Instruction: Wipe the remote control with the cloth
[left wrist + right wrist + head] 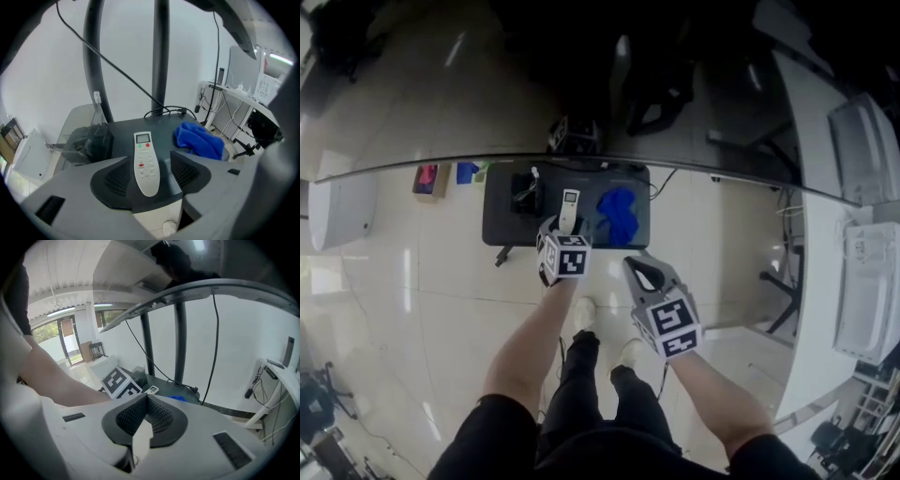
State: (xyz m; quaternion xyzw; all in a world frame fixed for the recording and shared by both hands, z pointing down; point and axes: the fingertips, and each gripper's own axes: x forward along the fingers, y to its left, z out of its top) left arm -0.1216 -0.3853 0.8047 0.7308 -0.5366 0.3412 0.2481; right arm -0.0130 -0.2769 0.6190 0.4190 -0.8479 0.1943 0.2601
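A white remote control point(569, 208) lies on a small dark table point(502, 225), its screen end away from me. A crumpled blue cloth point(617, 211) sits just right of it. My left gripper point(558, 230) reaches over the table's near edge. In the left gripper view it stands open point(149, 159), with the remote point(145, 161) lying between the pads and neither pad touching it; the cloth point(200, 139) is to the right. My right gripper point(636, 269) hangs short of the table and is shut point(146, 397) on nothing. From there the remote point(151, 390) and cloth point(177, 398) show far ahead.
A black device with cables point(523, 187) sits on the table's left part. Two dark posts point(159, 56) rise behind the table, with a cable running along them. Small coloured things point(441, 176) lie on the floor at left. A white desk point(825, 234) runs along the right.
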